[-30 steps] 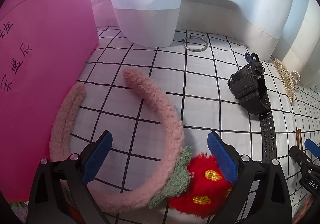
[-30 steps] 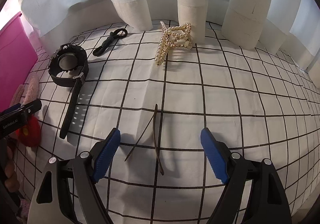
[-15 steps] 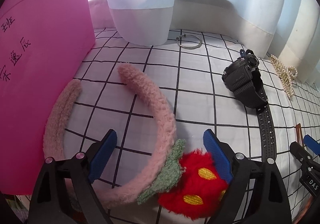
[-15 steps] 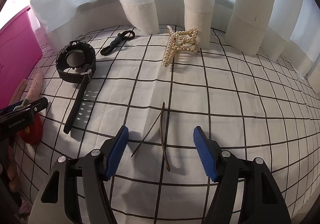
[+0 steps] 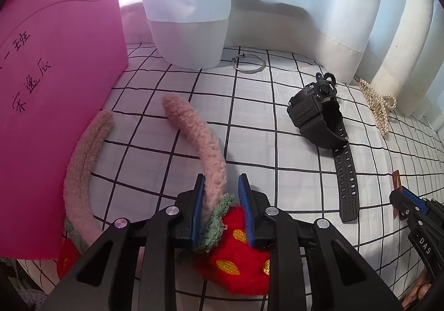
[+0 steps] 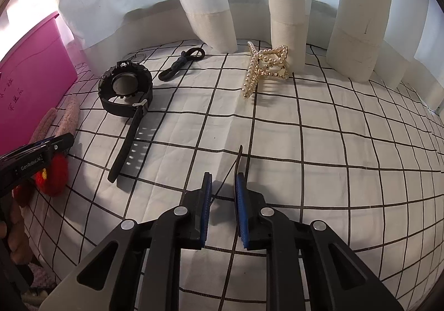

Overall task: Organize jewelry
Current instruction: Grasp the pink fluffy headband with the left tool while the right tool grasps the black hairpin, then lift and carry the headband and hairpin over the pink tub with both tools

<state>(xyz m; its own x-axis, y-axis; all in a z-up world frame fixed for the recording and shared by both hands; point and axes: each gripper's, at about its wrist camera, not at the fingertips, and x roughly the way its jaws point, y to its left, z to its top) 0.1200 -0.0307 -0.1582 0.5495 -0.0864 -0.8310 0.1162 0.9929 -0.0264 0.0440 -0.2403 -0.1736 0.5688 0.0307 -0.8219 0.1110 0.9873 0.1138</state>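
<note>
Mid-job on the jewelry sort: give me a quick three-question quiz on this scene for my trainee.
1. What sits between the jaws of the left gripper? A) silver ring B) pink headband C) black hair tie
2. True or false: the pearl claw clip lies on the checked cloth, apart from both grippers.
3. Fill in: the right gripper is shut on a thin brown ____.

Key
1. B; the jaws have just been closing and now press on it beside the red strawberry trim.
2. True.
3. hair clip.
</note>
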